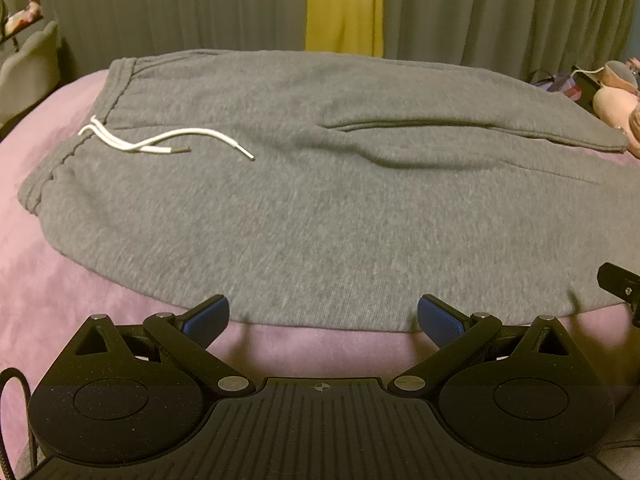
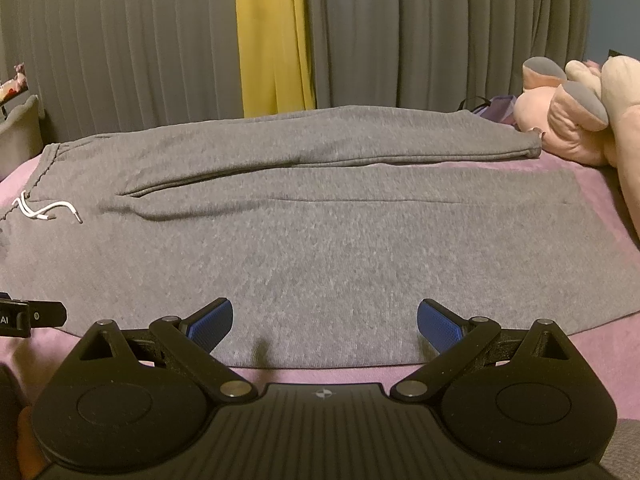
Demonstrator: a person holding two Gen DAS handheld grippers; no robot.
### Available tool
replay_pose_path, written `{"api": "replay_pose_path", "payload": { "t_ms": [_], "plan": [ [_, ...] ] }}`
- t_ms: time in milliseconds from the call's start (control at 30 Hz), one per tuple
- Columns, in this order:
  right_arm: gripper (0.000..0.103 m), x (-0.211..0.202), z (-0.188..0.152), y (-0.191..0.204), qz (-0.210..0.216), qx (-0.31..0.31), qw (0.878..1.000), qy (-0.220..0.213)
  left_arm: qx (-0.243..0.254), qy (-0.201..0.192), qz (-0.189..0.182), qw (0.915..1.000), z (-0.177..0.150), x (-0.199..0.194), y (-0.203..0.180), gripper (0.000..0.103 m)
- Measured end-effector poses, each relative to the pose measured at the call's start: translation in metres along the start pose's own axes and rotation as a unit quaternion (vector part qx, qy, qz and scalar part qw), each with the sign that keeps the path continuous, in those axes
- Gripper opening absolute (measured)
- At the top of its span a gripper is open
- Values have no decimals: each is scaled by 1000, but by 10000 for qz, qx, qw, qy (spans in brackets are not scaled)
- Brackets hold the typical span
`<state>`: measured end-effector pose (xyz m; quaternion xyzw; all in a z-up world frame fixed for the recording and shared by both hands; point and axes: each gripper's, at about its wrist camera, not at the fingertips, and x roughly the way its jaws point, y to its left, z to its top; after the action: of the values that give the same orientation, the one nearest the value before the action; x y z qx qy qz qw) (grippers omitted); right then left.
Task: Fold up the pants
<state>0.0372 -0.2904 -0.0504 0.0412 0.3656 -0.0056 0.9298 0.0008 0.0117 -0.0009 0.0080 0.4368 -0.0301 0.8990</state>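
Spreading wide at the near hem of the grey pants, the fingers of the left gripper are held well apart, blue pads facing inward, with nothing between them. The right gripper is seen in the same attitude beside it, fingers fully apart and empty, poised over the near edge of the pants. Part of the right gripper's black body is seen at the right margin of the left wrist view.

The pants are laid flat on a pink bedspread, a strip of which is exposed between the grippers and the hem. The waistband lies at the left end of the pants, and from it a white drawstring trails loosely across the grey fabric. To the right of the waistband the two legs are spread side by side, the farther leg ending in a cuff.

Just beyond that cuff a pink plush toy is rested on the bedspread, close to the pants; whether the two touch cannot be told. Behind the pants, grey curtains are hung, parted by a yellow curtain panel. To the far left of the waistband a grey chair is partly seen.
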Motion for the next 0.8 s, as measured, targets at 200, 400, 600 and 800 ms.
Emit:
{"api": "replay_pose_path", "payload": {
  "t_ms": [200,400,600,800],
  "plan": [
    [99,2,2,-4,124,181,9998,22,-185,-56,-31,9998,4,-3,5,103],
    [99,31,17,-19,4,598,9977,311,-577,-237,181,9979,16,3,21,103],
    [99,75,23,-36,-186,1045,9891,1018,-878,-514,581,9931,43,23,36,103],
    [99,87,21,-50,-94,1576,9826,980,-1758,-859,827,9772,71,44,55,103]
  ]
}}
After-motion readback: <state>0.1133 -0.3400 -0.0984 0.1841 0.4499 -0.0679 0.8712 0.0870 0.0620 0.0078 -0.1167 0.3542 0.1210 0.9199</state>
